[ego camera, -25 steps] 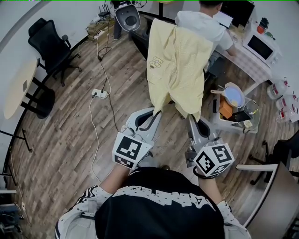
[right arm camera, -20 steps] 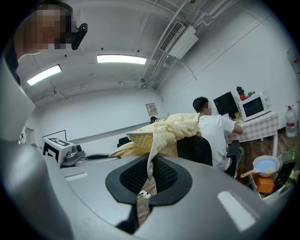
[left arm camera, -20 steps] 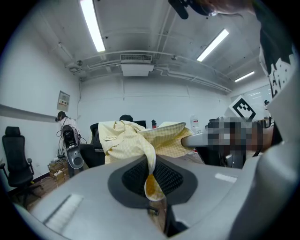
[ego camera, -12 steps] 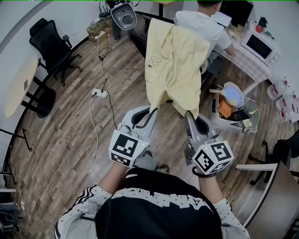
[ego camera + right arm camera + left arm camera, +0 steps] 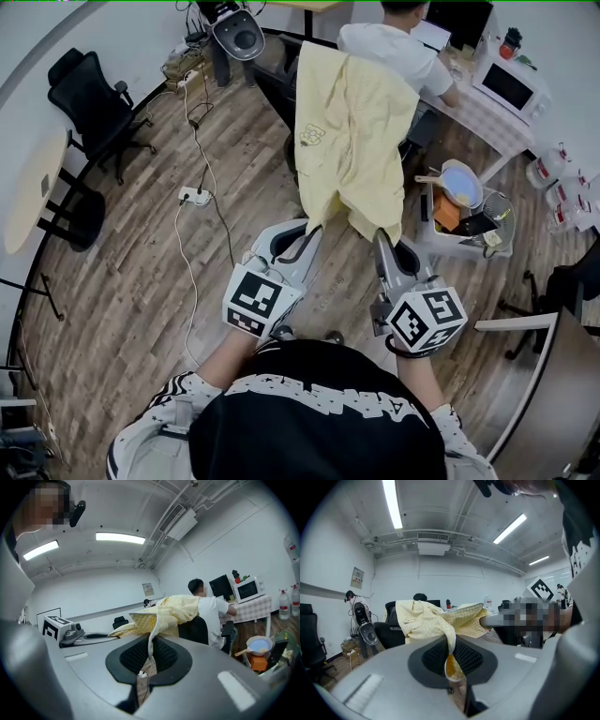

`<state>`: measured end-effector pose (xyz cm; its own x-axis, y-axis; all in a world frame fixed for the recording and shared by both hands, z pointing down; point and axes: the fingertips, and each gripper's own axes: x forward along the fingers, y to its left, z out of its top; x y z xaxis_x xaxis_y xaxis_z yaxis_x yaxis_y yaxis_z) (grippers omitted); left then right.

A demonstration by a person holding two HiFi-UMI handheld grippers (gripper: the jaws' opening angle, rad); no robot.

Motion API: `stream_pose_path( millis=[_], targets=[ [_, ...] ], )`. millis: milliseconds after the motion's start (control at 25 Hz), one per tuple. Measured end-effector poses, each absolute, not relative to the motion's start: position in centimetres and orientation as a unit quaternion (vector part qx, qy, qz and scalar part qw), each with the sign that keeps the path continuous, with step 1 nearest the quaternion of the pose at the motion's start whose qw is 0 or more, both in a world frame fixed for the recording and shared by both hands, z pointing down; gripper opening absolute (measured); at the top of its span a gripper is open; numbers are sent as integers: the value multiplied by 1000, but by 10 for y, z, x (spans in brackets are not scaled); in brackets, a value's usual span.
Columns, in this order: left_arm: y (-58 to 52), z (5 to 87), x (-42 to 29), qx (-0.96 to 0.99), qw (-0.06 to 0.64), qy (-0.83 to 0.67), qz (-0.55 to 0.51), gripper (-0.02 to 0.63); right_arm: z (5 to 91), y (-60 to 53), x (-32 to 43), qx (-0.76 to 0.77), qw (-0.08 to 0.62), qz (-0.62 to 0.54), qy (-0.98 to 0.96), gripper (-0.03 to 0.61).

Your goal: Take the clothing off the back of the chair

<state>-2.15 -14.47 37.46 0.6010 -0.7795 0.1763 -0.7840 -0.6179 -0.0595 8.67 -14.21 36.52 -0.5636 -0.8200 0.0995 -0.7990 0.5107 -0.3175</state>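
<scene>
- left gripper (image 5: 452,662): jaws clamped on the lower hem of the pale yellow checked cloth garment (image 5: 423,619). Its own view shows a bunched fold wedged between the black ribbed pads (image 5: 433,656), darker yellow at the tip.
- right gripper (image 5: 149,660): jaws also closed on the garment, at the other lower corner. Its own view shows only a thin fabric edge running down between the pads.
- Head view doesn't show either pinch. It shows only the two jaw tips meeting the garment's two bottom corners.
- Garment: its top is draped over the back of the black office chair (image 5: 388,637), with the bottom corners drawn out toward the grippers. Only the head view shows the full spread, plus a small printed emblem (image 5: 312,136) on its left side.
- Head view only: wood plank floor (image 5: 141,281), and a white power strip (image 5: 195,196) with cable, well left of the chair.
- Right gripper view adds a seated person in a white shirt (image 5: 214,613) just behind the chair, a white microwave (image 5: 248,590) beyond, and a blue basin (image 5: 258,645) low on the right. The left gripper view shows only that person's head above the garment.
- Left gripper view catches the right gripper's marker cube (image 5: 541,588) at its right edge.
</scene>
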Motion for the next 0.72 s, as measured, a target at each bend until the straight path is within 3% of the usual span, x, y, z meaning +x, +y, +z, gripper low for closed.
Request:
stream_pose_path(
  millis=[720],
  targets=[
    [-135, 377, -42, 906, 11, -412, 95, 23, 368, -131, 61, -480, 31, -170, 860, 18]
  ],
)
